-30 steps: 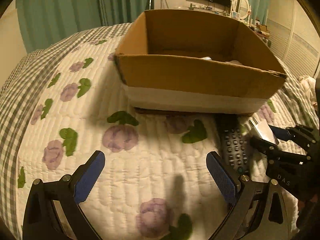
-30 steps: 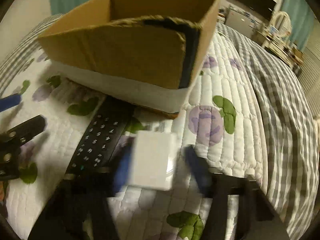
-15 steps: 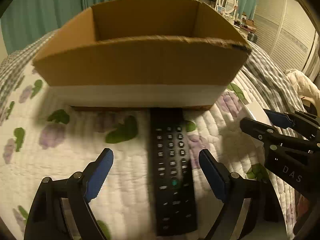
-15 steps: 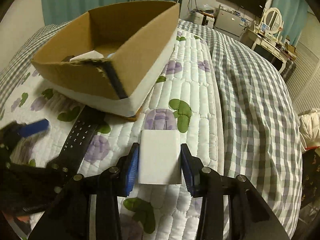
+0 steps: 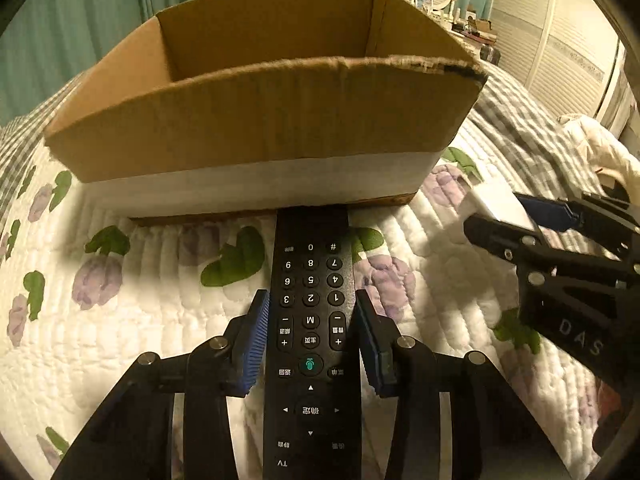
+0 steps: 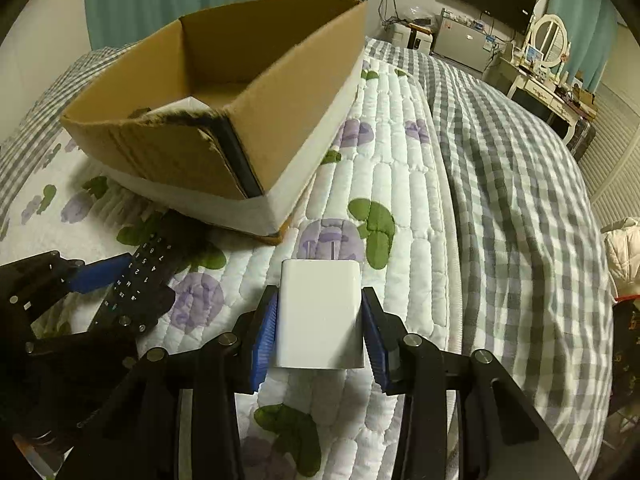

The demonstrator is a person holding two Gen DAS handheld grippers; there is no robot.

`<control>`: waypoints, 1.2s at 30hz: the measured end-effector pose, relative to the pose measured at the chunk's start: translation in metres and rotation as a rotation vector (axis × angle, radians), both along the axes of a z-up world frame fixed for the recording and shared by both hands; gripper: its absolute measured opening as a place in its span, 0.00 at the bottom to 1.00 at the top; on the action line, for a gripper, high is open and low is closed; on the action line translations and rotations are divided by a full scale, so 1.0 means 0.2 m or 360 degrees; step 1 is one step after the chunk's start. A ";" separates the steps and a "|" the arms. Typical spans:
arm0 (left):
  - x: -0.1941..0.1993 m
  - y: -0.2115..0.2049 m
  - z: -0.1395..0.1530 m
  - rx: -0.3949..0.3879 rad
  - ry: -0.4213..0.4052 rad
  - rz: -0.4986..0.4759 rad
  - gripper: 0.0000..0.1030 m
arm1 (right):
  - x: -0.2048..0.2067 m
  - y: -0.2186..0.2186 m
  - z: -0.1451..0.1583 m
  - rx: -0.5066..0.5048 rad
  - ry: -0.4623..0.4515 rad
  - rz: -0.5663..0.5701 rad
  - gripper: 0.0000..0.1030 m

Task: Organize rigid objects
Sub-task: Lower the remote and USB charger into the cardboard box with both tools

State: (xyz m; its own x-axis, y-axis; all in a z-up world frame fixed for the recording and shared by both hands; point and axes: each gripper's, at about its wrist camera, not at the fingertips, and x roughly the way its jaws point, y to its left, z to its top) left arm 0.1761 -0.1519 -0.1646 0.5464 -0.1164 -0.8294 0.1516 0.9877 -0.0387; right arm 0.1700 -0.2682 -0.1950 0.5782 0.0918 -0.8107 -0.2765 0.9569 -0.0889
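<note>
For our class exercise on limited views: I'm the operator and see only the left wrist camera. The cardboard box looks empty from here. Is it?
Observer: No. The right wrist view shows something white inside the cardboard box, just behind its near wall.
Operator: What does the right gripper hold?
Observer: The right gripper is shut on a white block with rounded corners, held above the quilt.
Operator: Is my left gripper centred?
Observer: The left gripper straddles the remote, whose far end reaches the box's base.
</note>
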 end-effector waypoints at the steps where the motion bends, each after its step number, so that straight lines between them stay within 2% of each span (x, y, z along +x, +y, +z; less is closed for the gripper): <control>1: -0.01 0.01 0.03 0.0005 -0.0015 -0.0005 0.41 | -0.01 0.01 0.03 -0.0004 -0.0015 0.0003 0.39; 10: -0.16 0.06 0.36 -0.0015 -0.0124 -0.0025 0.40 | -0.13 0.08 0.33 0.0021 -0.0108 -0.0019 0.39; 18: -0.21 0.17 0.66 -0.0002 -0.0225 -0.0028 0.40 | -0.25 0.13 0.60 0.0067 -0.0182 -0.0036 0.39; 23: -0.13 0.23 0.83 -0.0028 -0.0277 -0.0013 0.40 | -0.26 0.19 0.78 0.0054 -0.0298 -0.0006 0.39; 28: -0.01 0.27 0.95 0.0024 -0.0364 -0.0011 0.40 | -0.17 0.25 0.95 0.0081 -0.0414 0.0008 0.39; 32: 0.14 0.30 0.99 0.0042 -0.0405 0.0009 0.40 | -0.05 0.30 1.03 0.0128 -0.0467 0.0024 0.38; 36: 0.30 0.32 0.95 0.0089 -0.0414 0.0022 0.41 | 0.08 0.34 1.01 0.0149 -0.0476 0.0044 0.38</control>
State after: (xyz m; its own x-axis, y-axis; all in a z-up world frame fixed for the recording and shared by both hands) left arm 0.2353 -0.0879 0.0262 0.7433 -0.0651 -0.6658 0.1355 0.9893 0.0545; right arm 0.1859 -0.1997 0.0069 0.7862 0.1771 -0.5921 -0.2773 0.9573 -0.0820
